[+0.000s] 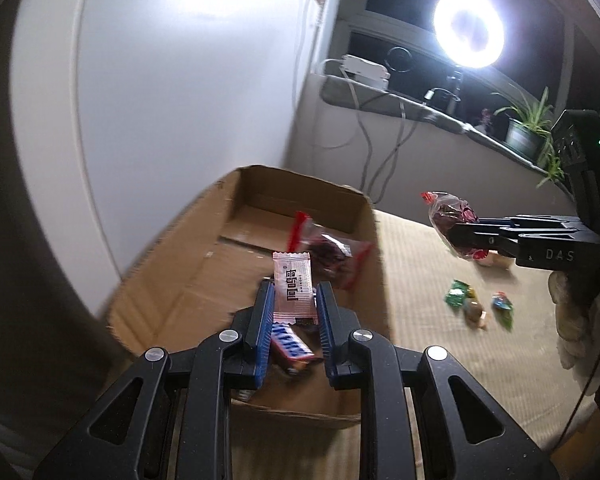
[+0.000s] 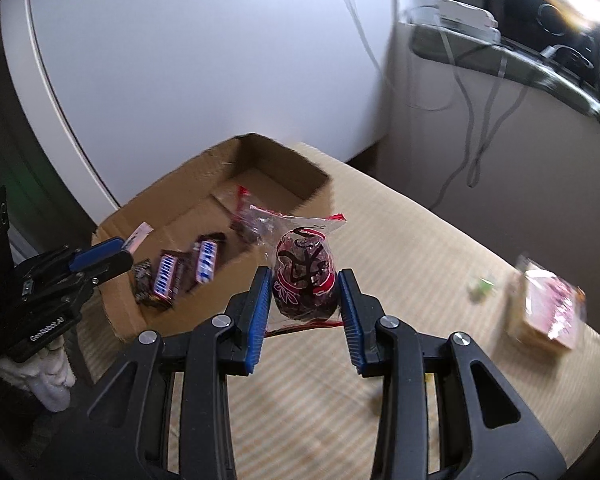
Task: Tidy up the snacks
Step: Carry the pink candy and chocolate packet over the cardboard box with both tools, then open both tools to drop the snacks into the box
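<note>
An open cardboard box (image 1: 204,240) (image 2: 172,208) sits on the beige striped table. My left gripper (image 1: 294,300) is shut on a pink-white snack packet (image 1: 294,284) and holds it over the box's near end; it also shows in the right wrist view (image 2: 104,258). Inside the box lie Snickers bars (image 2: 184,272) (image 1: 290,344) and a clear red-edged bag of dark snacks (image 1: 332,252) (image 2: 256,224). My right gripper (image 2: 305,292) is shut on a clear bag of dark red snacks (image 2: 305,280) (image 1: 454,220), held above the table to the right of the box.
Small green-wrapped candies (image 1: 478,302) lie on the table (image 1: 420,320) right of the box. A pink snack box (image 2: 548,308) lies at the table's right end. A white appliance (image 1: 160,80) stands behind the box. A ledge with cables, a ring light (image 1: 469,28) and plants (image 1: 528,128) runs behind.
</note>
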Demonstrator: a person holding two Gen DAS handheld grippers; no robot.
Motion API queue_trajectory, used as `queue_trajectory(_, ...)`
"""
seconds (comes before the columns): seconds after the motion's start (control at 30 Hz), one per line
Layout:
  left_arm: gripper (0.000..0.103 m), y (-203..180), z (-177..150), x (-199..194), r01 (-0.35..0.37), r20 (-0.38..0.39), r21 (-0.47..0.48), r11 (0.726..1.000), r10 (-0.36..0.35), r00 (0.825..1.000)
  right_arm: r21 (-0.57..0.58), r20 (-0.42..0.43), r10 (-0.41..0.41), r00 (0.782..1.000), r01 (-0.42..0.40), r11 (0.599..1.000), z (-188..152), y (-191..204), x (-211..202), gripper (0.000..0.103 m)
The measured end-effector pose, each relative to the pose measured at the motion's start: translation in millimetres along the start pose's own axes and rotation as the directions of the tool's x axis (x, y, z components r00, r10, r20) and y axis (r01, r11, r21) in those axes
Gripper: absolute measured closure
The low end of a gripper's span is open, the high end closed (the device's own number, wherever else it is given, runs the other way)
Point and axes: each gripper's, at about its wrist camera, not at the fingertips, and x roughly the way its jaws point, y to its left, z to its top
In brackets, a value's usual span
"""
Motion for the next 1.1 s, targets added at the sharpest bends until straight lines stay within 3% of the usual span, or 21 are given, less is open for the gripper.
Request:
queue_trajectory(0.47, 0.083, 24.3, 0.9, 2.7, -0.058, 0.003, -0.024, 0.998, 0.058, 0.998, -0.074, -0.045, 0.065, 0.997, -0.068, 0.995, 27.8, 47.1, 46.6, 0.068)
queue_trajectory(0.87, 0.082, 24.0, 3.9, 5.9, -0.064, 0.000, -0.029, 0.998, 0.064, 0.998, -0.091, -0.069, 0.082, 0.994, -0.088, 0.992, 33.5, 57.4, 68.4, 0.065)
queue_trajectory(0.93, 0.077, 23.1, 3.6, 5.5, -0.067, -0.002, -0.025, 0.997, 0.067, 0.998, -0.094, -0.065, 0.080, 0.995, -0.085, 0.992, 34.3, 57.6, 67.2, 0.061)
queue_trajectory(1.0, 0.070, 22.1, 3.2, 4.6, -0.068, 0.000, -0.023, 0.997, 0.068, 0.998, -0.093, -0.055, 0.074, 0.996, -0.079, 0.993, 35.4, 57.7, 66.3, 0.044)
queue_trajectory(1.1, 0.060, 18.9, 2.4, 1.4, -0.066, 0.010, -0.016, 0.998, 0.066, 0.998, -0.081, -0.036, 0.071, 0.997, -0.074, 0.994, 36.5, 56.3, 60.9, 0.037)
